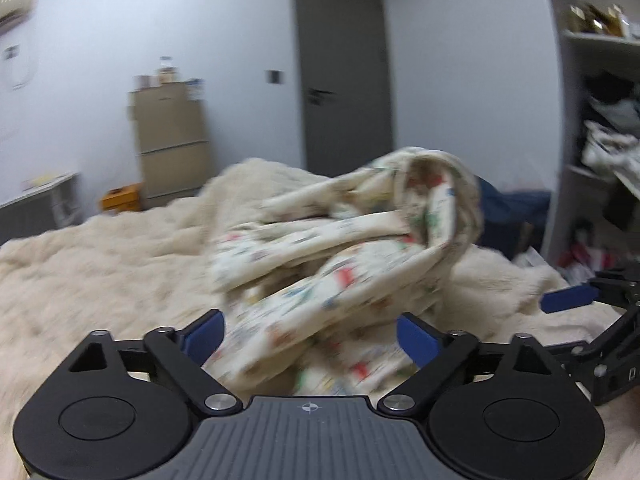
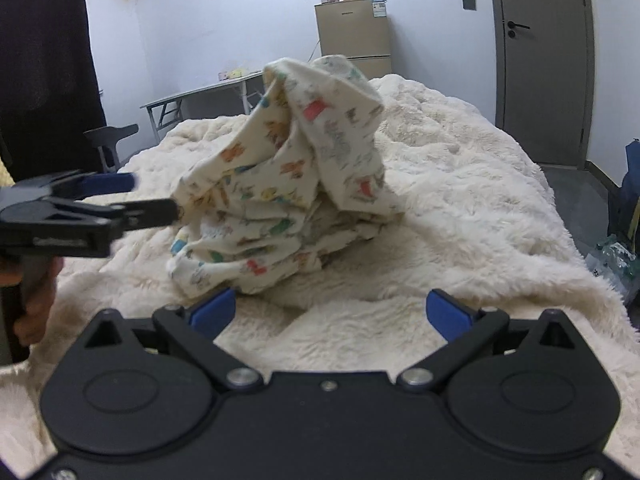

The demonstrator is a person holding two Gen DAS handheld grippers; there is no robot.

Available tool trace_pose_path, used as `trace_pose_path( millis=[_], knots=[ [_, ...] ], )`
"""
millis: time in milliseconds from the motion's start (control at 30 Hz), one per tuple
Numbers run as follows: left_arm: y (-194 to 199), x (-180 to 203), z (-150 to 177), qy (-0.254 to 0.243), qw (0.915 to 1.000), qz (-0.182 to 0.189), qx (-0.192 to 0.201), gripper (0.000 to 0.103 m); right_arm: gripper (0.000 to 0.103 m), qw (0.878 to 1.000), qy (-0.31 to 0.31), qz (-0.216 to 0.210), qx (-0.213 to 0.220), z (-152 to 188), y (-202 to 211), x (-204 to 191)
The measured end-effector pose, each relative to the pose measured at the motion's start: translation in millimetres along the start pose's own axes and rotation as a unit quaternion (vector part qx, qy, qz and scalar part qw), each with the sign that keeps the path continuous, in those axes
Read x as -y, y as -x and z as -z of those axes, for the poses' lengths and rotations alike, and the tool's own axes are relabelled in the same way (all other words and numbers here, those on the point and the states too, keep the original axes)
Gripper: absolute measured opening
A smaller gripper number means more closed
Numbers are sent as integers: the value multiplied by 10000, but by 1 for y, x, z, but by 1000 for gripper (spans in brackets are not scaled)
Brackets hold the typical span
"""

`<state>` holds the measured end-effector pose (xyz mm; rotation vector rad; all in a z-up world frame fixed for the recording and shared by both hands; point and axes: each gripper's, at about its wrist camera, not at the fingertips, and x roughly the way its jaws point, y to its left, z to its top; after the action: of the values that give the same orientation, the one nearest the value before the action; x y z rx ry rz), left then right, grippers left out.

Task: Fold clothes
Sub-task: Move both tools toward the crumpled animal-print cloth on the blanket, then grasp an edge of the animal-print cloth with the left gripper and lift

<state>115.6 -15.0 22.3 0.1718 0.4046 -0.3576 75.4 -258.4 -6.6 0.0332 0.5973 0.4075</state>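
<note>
A cream garment (image 2: 288, 184) printed with small coloured figures sits in a crumpled heap on the fluffy cream blanket (image 2: 460, 200), one fold standing up in a peak. In the left wrist view the garment (image 1: 332, 264) is blurred and its near part lies between the blue pads of my left gripper (image 1: 310, 336), which stand wide apart. From the right wrist view my left gripper (image 2: 154, 196) is side-on at the heap's left edge, one tip touching the cloth. My right gripper (image 2: 332, 312) is open over bare blanket, just short of the heap. One of its blue fingers (image 1: 568, 298) shows at the right.
A beige fridge (image 2: 352, 36) with jars on top stands at the far wall beside a grey door (image 2: 544, 60). A folding table (image 2: 200, 92) and a chair (image 2: 112, 136) are at the back left. Cluttered shelves (image 1: 600, 120) rise on the right. A person's hand (image 2: 36, 300) holds the left gripper.
</note>
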Motion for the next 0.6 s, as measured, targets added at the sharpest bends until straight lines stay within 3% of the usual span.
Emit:
trace_pose_path(
  millis=[167,267,367,433,600],
  knots=[
    [-28,26,-21,-281,9990,336,-81,46,103,9999,-116,8,-5,-1,1,8],
    [-36,26,-16,-129,9988,467,-123,12,102,9998,-188,-69,4,-1,4,11],
    [-29,15,-8,69,9989,458,36,6,101,9997,-131,-173,80,-3,9,10],
    [-21,11,-8,71,9990,408,157,6,93,9996,-81,-240,135,-4,13,9],
    [30,-2,-21,-70,9959,30,900,5,92,9989,-19,-332,335,-10,23,10]
  ],
)
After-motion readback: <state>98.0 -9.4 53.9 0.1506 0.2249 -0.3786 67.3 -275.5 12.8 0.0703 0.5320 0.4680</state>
